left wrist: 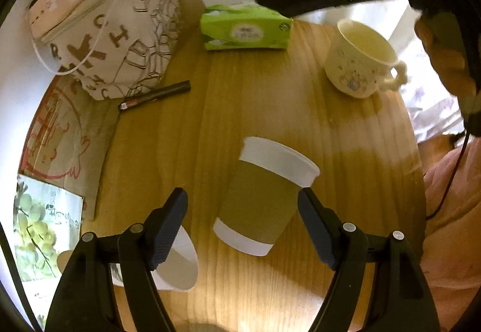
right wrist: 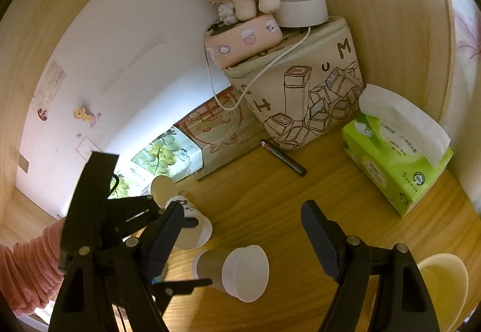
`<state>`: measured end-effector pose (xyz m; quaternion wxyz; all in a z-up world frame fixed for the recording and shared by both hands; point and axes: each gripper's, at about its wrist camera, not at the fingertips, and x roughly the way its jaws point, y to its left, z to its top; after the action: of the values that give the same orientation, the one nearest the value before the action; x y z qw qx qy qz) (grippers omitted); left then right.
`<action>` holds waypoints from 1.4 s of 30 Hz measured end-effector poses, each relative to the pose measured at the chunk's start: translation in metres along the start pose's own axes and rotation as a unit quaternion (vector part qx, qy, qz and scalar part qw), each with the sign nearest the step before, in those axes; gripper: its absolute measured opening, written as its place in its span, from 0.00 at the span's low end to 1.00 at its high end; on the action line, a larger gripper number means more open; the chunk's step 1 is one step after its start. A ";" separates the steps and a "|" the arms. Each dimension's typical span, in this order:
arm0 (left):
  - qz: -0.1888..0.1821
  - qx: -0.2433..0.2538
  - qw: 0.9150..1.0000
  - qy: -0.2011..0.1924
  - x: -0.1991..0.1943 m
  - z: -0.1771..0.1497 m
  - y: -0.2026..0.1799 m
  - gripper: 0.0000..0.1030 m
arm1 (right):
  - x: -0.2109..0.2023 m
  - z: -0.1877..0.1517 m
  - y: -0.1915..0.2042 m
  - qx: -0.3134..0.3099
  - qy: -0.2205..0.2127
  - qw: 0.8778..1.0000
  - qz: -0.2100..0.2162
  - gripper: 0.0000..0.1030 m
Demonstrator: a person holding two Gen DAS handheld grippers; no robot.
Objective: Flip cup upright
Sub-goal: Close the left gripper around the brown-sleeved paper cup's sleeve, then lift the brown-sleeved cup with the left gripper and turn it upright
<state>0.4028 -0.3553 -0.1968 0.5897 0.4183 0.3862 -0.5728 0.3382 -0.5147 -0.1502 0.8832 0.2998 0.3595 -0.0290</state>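
Note:
A paper cup with a brown sleeve (left wrist: 264, 196) lies on its side on the wooden table (left wrist: 240, 97), its rim pointing away from me in the left wrist view. My left gripper (left wrist: 243, 208) is open, its fingers either side of the cup without touching it. In the right wrist view the same cup (right wrist: 231, 272) lies between my open right gripper (right wrist: 243, 229) fingers, mouth toward the camera. A left finger (right wrist: 180, 284) reaches beside the cup there.
A second white paper cup (left wrist: 177, 263) lies by the left finger. A cream mug (left wrist: 357, 58) stands at the far right. A green tissue box (left wrist: 243, 25), a printed pouch (left wrist: 120, 40) and a dark pen (left wrist: 154, 96) sit at the back.

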 end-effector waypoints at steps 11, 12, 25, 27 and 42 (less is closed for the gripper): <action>0.021 0.030 0.999 0.017 0.020 0.005 -0.011 0.76 | -0.001 0.000 -0.001 0.002 0.002 1.000 0.000 0.78; 0.024 0.028 0.999 0.017 0.021 0.005 -0.010 0.76 | -0.001 0.001 -0.002 0.003 0.002 1.000 -0.002 0.78; 0.037 -0.018 0.999 0.033 0.031 0.008 0.002 0.61 | -0.001 0.001 -0.009 0.012 0.005 1.000 -0.007 0.78; 0.042 -0.029 0.998 0.033 0.031 0.008 0.002 0.61 | -0.001 0.001 -0.008 0.011 0.007 1.000 -0.008 0.78; 0.063 -0.192 0.979 0.039 0.004 -0.023 -0.002 0.59 | -0.012 0.000 0.009 -0.021 0.010 1.000 0.004 0.78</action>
<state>0.4020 -0.3357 -0.2090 0.6784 0.3424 0.4846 -0.4334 0.3318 -0.5089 -0.1381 0.8857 0.2833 0.3675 -0.0147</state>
